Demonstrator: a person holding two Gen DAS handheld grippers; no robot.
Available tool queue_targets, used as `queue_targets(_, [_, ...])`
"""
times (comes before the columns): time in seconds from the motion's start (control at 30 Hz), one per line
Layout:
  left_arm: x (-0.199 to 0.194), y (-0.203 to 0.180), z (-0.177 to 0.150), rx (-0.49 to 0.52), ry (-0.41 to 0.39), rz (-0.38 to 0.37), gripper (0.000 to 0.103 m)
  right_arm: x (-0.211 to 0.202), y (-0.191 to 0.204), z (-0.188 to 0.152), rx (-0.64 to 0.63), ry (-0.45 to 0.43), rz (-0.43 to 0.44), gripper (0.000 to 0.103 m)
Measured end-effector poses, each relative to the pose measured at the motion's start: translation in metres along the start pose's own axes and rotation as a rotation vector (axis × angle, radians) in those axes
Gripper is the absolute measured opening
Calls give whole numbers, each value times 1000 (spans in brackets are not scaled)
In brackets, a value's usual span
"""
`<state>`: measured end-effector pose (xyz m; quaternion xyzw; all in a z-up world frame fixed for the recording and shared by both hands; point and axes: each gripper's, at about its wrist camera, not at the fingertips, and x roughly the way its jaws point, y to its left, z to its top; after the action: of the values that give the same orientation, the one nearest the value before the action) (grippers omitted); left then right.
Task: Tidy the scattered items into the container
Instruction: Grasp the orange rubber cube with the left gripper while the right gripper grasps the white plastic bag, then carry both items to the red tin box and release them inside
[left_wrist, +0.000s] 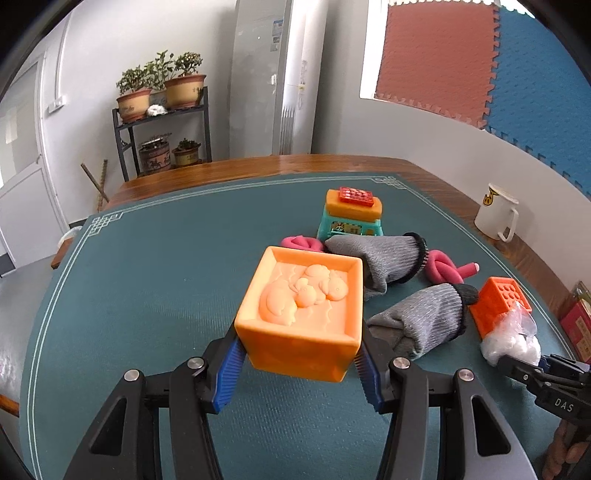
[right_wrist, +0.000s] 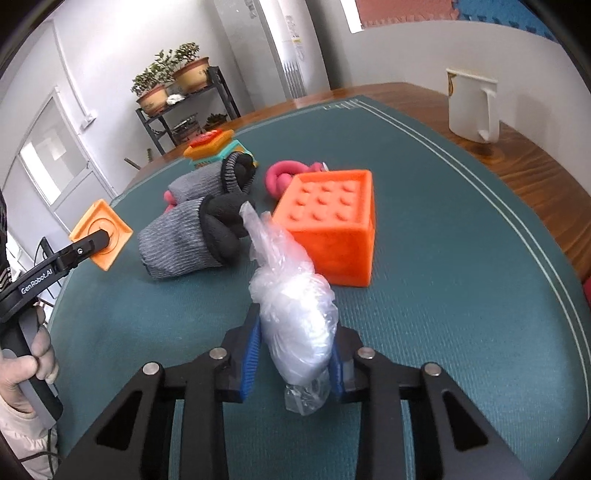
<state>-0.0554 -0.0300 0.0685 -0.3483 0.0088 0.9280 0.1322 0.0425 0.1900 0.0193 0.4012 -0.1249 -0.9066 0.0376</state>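
My left gripper (left_wrist: 299, 360) is shut on a light orange embossed cube (left_wrist: 303, 310), held above the green mat; it also shows in the right wrist view (right_wrist: 101, 232). My right gripper (right_wrist: 295, 354) is shut on a clear plastic bag of white balls (right_wrist: 295, 310), which also shows in the left wrist view (left_wrist: 511, 341). Two grey gloves (right_wrist: 184, 236) (right_wrist: 210, 179), a darker orange studded cube (right_wrist: 332, 225), a pink foam twist (right_wrist: 282, 177) and a teal-and-orange toy (left_wrist: 349, 218) lie on the mat. No container is in view.
A white mug (right_wrist: 471, 105) stands on the wooden table edge at the right. A red box (left_wrist: 578, 326) lies at the mat's right edge. The green mat (left_wrist: 166, 277) covers most of the table. A plant shelf (left_wrist: 162, 125) stands behind.
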Motion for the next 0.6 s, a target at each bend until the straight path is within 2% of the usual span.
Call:
queue_targets(0.23, [-17,-7,2,11,-68,66,56,-15,-4,-5,9,-47,-37,35])
queue_targets(0.6, [-32,-31,3,46,-102,91,56,-65,-27,-12,61,-149,-123,35])
